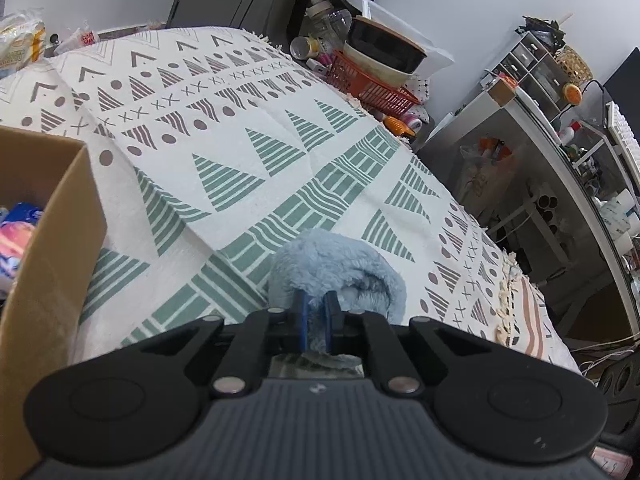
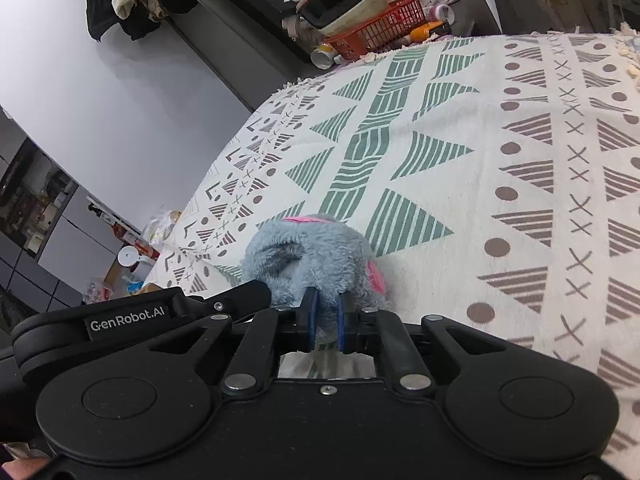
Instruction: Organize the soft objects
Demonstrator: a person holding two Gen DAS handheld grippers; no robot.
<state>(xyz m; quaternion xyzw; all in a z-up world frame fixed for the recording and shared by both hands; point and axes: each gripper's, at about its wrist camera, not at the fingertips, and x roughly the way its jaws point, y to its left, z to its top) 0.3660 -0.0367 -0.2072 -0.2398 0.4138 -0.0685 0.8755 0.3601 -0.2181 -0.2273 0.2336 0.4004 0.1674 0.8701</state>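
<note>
Two grippers pinch one blue plush toy [image 1: 336,268] above a patterned tablecloth [image 1: 248,152]. Left gripper [image 1: 315,304] and right gripper [image 2: 326,312] each clamp fur between blue fingers. A cardboard box [image 1: 52,240] borders the left; broad cloth lies beyond.

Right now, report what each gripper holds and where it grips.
Left gripper: shut on the blue plush toy's fluffy near edge. Right gripper: shut on the same toy, pinching fur at its near side.

Cardboard box [image 1: 52,216] cut by left edge; plush toy [image 2: 316,256] base behind gripper body.
</note>
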